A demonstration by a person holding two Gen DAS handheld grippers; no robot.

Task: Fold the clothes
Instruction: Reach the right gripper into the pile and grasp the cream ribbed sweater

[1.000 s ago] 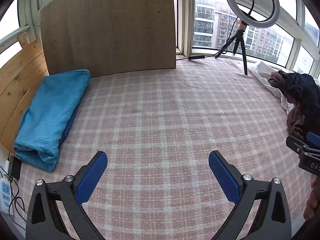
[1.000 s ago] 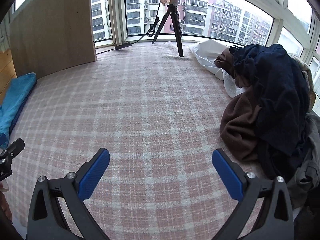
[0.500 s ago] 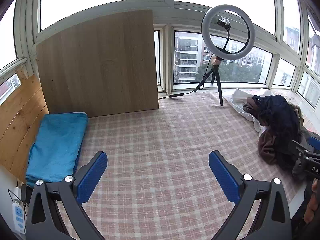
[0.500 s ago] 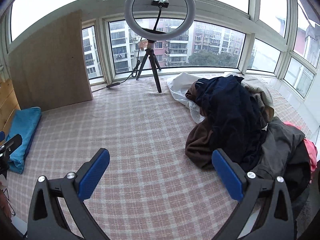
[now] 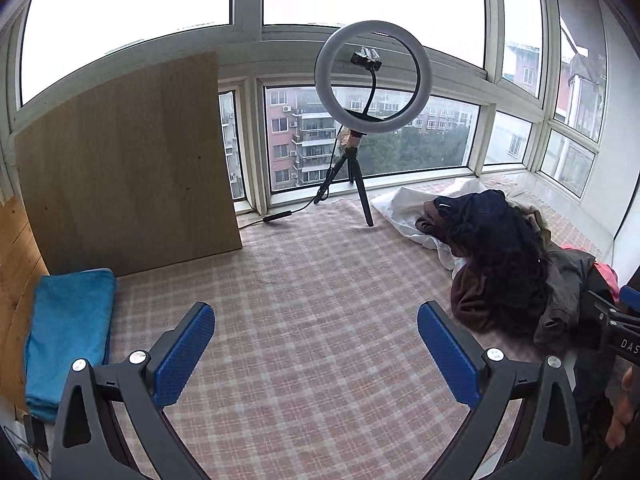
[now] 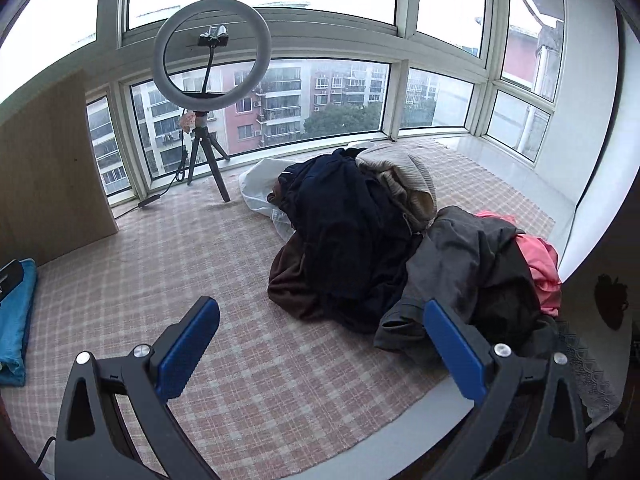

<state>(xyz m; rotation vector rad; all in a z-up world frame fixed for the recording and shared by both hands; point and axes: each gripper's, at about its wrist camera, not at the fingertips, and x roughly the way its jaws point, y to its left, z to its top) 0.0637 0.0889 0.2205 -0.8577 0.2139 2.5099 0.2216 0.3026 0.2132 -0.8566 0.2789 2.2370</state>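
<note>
A heap of unfolded clothes [image 6: 360,240] lies on the right side of the pink plaid cloth [image 6: 192,264]: dark navy, brown, grey, beige, white and pink pieces tangled together. The same heap of clothes [image 5: 500,264] shows at the right of the left wrist view. A folded blue garment [image 5: 68,336] rests at the left edge by the wooden wall. My left gripper [image 5: 316,344] is open and holds nothing, raised over the bare middle of the cloth. My right gripper [image 6: 320,344] is open too, its right finger [image 6: 452,344] in front of the heap's near grey edge.
A ring light on a tripod [image 5: 360,152] stands at the back by the windows, its cable trailing left. A wooden board [image 5: 128,168] leans at the back left. A power strip and cables [image 5: 24,440] lie at the near left. A hand [image 5: 624,412] grips the right gripper's handle.
Both grippers have tilted up and drawn back from the cloth, so the windows and the whole heap now show. Both stayed open with nothing in them.
</note>
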